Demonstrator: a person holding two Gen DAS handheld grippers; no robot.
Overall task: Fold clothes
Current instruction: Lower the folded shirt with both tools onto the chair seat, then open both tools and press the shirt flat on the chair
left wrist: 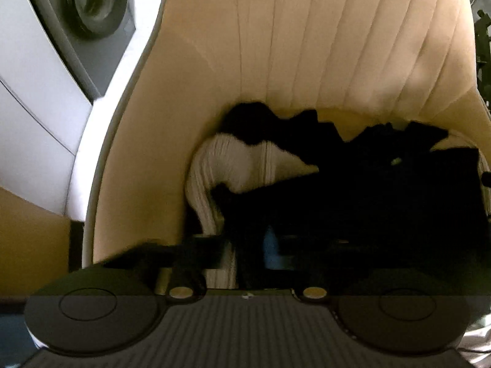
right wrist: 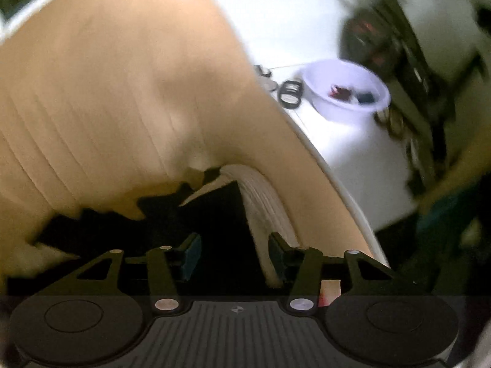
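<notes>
Matt tan chair [left wrist: 307, 46], seemingly suede; ribbed white knit [left wrist: 233, 159].

We see tan ribbed armchair [left wrist: 307, 61] filling left wrist view, pale piping along its edge. At 10 o'clock, washing machine [left wrist: 92, 3] with round door, white panels beneath. In right wrist view, white floor [right wrist: 353, 153] at 2 o'clock, white tub [right wrist: 346, 95] there, blurred dark clutter beyond.

One beige chair [left wrist: 307, 61], one black garment [left wrist: 368, 190], one white knit garment [left wrist: 233, 159], one white bowl [right wrist: 346, 92].
</notes>
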